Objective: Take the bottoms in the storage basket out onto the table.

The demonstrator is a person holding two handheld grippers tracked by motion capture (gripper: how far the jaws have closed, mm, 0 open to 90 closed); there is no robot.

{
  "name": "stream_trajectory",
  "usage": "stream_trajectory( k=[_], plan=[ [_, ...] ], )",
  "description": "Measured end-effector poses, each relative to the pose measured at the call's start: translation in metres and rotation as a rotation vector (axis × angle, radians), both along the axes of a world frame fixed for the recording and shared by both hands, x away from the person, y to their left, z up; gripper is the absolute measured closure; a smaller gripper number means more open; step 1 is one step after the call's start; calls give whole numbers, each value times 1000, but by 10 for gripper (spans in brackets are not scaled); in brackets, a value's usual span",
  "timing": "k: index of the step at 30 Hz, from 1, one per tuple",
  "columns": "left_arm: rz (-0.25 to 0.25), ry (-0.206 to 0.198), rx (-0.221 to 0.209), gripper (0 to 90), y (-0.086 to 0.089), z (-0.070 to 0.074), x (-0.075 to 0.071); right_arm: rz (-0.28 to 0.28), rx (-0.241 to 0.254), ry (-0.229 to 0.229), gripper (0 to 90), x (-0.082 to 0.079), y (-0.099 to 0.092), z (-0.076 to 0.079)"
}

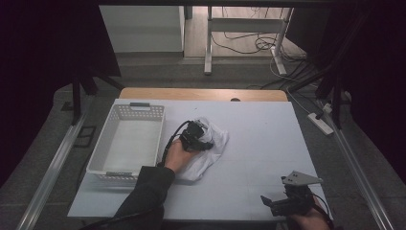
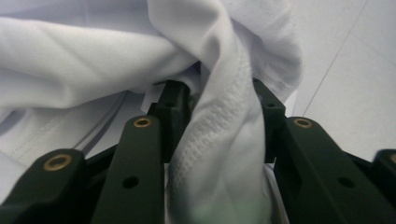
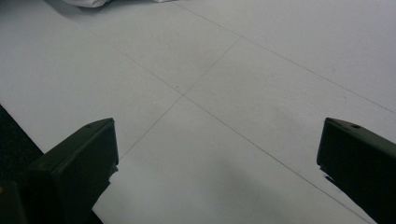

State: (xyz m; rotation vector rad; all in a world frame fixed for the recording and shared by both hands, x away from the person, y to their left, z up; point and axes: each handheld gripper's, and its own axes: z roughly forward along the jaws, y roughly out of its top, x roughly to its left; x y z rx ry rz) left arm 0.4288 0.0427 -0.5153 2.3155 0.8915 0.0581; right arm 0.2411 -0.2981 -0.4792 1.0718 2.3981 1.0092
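Observation:
A crumpled white cloth point(image 1: 207, 151) lies near the middle of the white table point(image 1: 258, 158). My left gripper point(image 1: 196, 135) rests on it, and in the left gripper view a ribbed fold of the cloth point(image 2: 224, 140) is pinched between the two black jaws, so my left gripper point(image 2: 219, 100) is shut on the cloth. My right gripper point(image 1: 275, 203) sits at the table's front right edge, held by a hand. In the right gripper view my right gripper point(image 3: 217, 154) has its jaws wide apart over bare table, with nothing between them.
A white plastic basket point(image 1: 125, 143) stands empty at the table's left. A corner of the cloth point(image 3: 88, 2) lies far off in the right gripper view. Beyond the table's wooden far edge point(image 1: 201, 93) are desk legs and cables on the floor.

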Motion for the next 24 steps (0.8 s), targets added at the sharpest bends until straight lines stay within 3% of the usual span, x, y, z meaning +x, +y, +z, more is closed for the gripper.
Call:
stream_trajectory(
  k=[6, 14, 22, 24],
  plan=[
    [5, 9, 47, 567, -5, -4, 1, 2, -5, 0, 0, 0, 0, 0],
    [12, 14, 50, 489, -6, -4, 1, 5, -8, 0, 0, 0, 1, 0],
    [15, 29, 74, 237, -9, -5, 2, 5, -11, 1, 0, 0, 1, 0],
    [26, 36, 74, 208, -9, -5, 3, 6, -11, 0, 0, 0, 1, 0]
  ],
)
